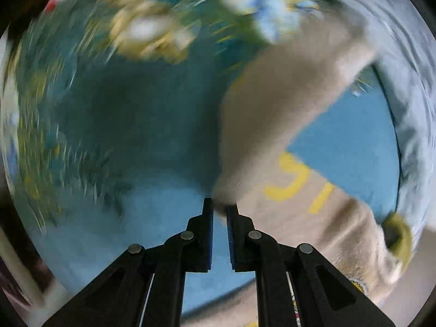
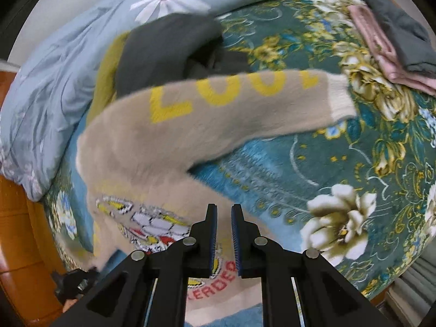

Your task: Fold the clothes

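A beige fuzzy sweater with yellow letters and a cartoon patch lies on the floral bed cover. Its sleeve stretches to the right, ending in a white cuff. My right gripper hovers over the sweater's body with its jaws a narrow gap apart, holding nothing. In the blurred left wrist view, my left gripper pinches a corner of the sweater at its fingertips, and the cloth hangs away up and to the right. The left gripper also shows at the lower left of the right wrist view.
A dark grey garment lies over an olive one behind the sweater. A folded pink and grey stack sits at the far right. A light blue flowered quilt is bunched on the left. Wooden floor shows beyond the bed edge.
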Tool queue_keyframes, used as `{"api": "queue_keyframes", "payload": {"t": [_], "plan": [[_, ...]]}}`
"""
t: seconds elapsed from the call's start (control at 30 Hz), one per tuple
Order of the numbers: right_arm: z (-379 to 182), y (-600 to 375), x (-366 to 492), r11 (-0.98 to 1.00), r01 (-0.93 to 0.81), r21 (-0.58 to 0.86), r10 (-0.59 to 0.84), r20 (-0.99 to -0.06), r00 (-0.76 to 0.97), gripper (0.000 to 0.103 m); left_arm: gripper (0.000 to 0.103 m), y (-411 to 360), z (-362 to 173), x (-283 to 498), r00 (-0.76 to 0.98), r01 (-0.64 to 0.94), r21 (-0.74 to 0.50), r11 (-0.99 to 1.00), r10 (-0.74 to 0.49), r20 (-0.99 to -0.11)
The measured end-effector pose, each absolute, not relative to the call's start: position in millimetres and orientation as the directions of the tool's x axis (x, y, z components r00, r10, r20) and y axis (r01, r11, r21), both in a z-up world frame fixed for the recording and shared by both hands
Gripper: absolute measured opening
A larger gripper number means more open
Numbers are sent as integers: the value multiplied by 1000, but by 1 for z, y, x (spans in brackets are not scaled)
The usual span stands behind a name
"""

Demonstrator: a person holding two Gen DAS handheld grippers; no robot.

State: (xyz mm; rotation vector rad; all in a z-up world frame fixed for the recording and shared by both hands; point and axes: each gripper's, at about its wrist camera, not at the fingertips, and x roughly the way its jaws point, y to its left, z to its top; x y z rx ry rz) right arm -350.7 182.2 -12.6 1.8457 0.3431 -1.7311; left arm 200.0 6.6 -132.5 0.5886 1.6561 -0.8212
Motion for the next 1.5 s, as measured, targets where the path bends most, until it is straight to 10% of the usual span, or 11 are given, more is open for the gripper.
{"api": "queue_keyframes", "payload": {"t": [0.2,0.37,0.53,0.7,0.93,1.03,1.2,1.5], "plan": [[-3,132,-331,-671,683,289,-240,-956,169,19,25,4,-135,189,-294,760,-274,590,-64,-954],[13,49,-302,-440,861,254,-255,-955,151,54,30,-6,-144,178,-302,758,-264,596,-37,-952],[10,-29,-269,-180,974,137,-207,-973,99,61,30,-7,-154,180,-307,728,-242,641,-11,-952],[-19,-53,-263,-31,995,91,-80,-993,88,64,55,5,-158,189,-328,675,-246,696,-16,-944],[-32,-55,-268,32,990,134,-11,-991,135,65,55,12,-170,194,-387,603,-307,736,-66,-920],[-30,-52,-267,48,988,146,-4,-989,146,63,51,18,-175,198,-404,522,-321,790,-103,-909],[-26,-50,-264,64,990,126,26,-992,124,28,9,23,-172,202,-383,492,-297,819,-103,-918],[4,-31,-231,137,990,46,-16,-999,49,12,5,23,-117,218,-298,567,-375,733,-242,-923]]}}
